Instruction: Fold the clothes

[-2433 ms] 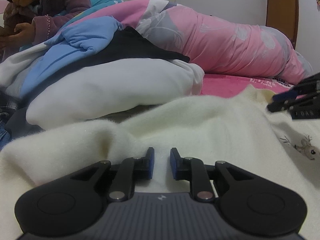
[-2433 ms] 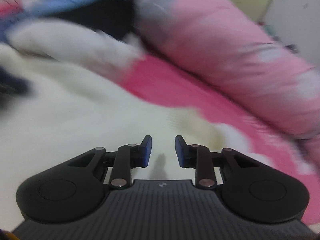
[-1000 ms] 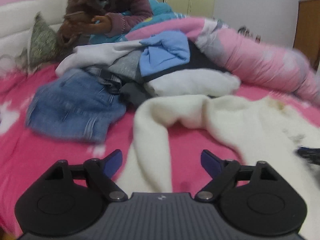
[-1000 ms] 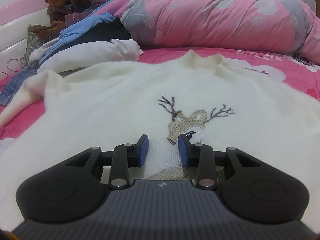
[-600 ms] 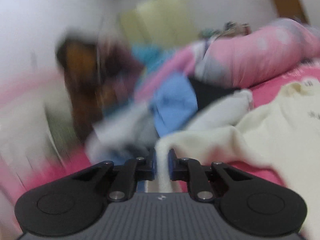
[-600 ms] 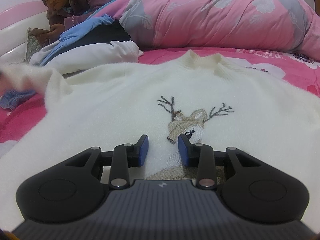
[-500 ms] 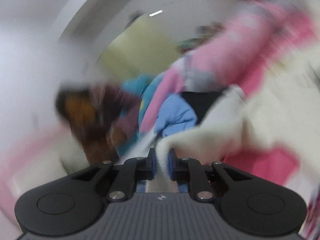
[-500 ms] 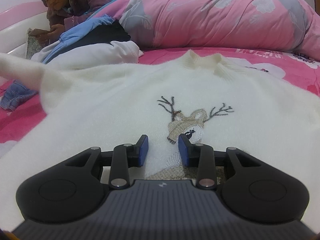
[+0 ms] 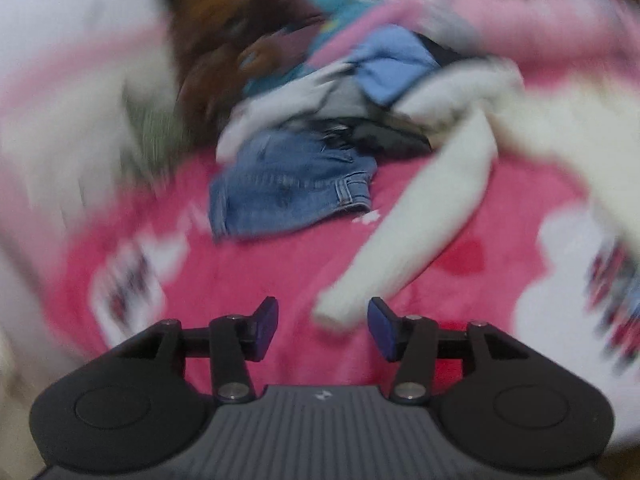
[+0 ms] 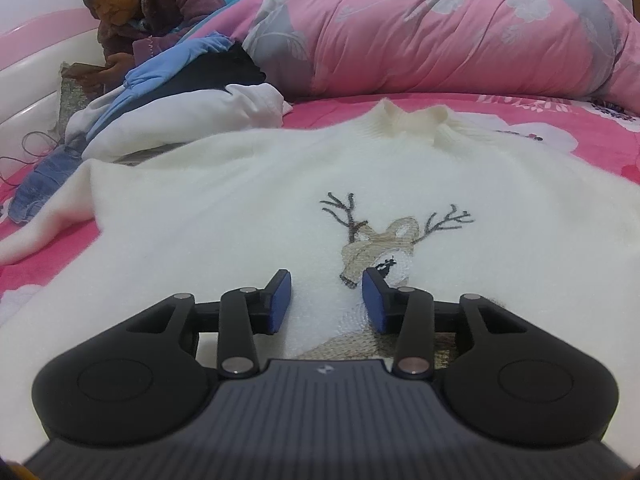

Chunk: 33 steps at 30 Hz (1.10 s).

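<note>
Right wrist view: cream-white fuzzy knit sweater with an embroidered reindeer (image 10: 280, 208) lies face up and spread flat on the pink patterned bed cover (image 10: 532, 128), collar at the far end, one sleeve trailing off to the left. Right gripper (image 10: 326, 294) sits low over the sweater's lower front, blue pads (image 10: 279, 296) parted a moderate way with nothing between them; whether the pads rest on the knit or hang just above it, I cannot tell.

Left wrist view, blurred by motion: left gripper (image 9: 322, 322) has its jaws spread wider, and the cuff end of the sweater's long white sleeve (image 9: 424, 220) lies on the cover just ahead of the gap, not pinched.

Judgement: the sweater is laid out, not folded, and the sleeve looks like the part being dealt with. To do this well, take the sleeve close to the cuff with a full bite of the thick knit, carry it flat across the chest without twisting, and use the other gripper to steady the body so the fuzzy fabric does not drag.

Beyond: crumpled blue denim garment (image 9: 288, 196), mixed heap of white, blue and dark clothes (image 10: 180, 92), pink floral quilt roll (image 10: 460, 36), a person at the headboard (image 10: 152, 12).
</note>
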### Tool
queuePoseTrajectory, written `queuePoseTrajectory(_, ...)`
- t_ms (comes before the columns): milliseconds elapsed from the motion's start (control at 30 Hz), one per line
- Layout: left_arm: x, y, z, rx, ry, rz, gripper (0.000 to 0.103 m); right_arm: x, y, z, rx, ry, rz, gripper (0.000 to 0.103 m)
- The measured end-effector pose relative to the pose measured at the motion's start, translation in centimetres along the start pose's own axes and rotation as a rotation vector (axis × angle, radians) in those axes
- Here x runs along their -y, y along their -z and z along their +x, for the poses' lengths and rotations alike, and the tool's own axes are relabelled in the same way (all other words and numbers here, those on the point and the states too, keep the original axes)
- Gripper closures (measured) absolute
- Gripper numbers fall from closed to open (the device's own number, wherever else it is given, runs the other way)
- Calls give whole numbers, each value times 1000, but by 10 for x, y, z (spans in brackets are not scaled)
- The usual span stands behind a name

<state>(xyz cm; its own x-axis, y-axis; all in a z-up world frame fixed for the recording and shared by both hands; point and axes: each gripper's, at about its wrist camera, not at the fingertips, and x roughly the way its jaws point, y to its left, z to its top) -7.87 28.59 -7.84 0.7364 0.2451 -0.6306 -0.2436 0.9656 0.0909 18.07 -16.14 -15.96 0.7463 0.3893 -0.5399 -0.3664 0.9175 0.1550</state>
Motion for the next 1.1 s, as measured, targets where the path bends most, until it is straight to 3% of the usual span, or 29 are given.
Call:
queuePoseTrajectory(67, -22, 1, -4, -18, 90, -231, 51, -1, 0, 0, -1, 3, -4, 64)
queuePoseTrajectory(167, -54, 4, -7, -38, 208, -553, 40, -2, 0, 0, -2, 6, -8, 64)
queuePoseTrajectory(267, -66, 7, 5, -39, 196, -647, 40, -2, 0, 0, -2, 5, -7, 64)
queuePoseTrajectory(467, -43, -5, 22, -24, 162, -469, 36, -1, 0, -1, -7, 2, -4, 63)
queuePoseTrajectory(633, -13, -10, 29, 30, 114, -315, 47, -4, -26, -4, -104, -4, 31, 55)
queuePoseTrajectory(667, -9, -9, 30, 40, 95, -285, 51, -11, -33, -10, -96, -10, 25, 54)
queuePoseTrajectory(733, -7, -10, 29, 54, 72, -256, 77, -31, -47, -23, -66, -26, -9, 52)
queuePoseTrajectory(800, -10, -16, 24, 87, 82, -265, 85, -54, -58, -36, -28, -53, -61, 48)
queuePoseTrajectory(867, -14, -27, 14, 147, 110, -302, 87, -73, -64, -47, 3, -88, -99, 47)
queuePoseTrajectory(967, -3, -60, -11, 285, 219, -355, 88, -88, -68, -63, 41, -148, -75, 46)
queuePoseTrajectory(1033, 24, -86, -32, 371, 344, -322, 89, -84, -68, -73, 61, -193, -6, 46)
queuePoseTrajectory(1100, 66, -106, -55, 438, 517, -247, 88, -77, -65, -89, 101, -207, 28, 46)
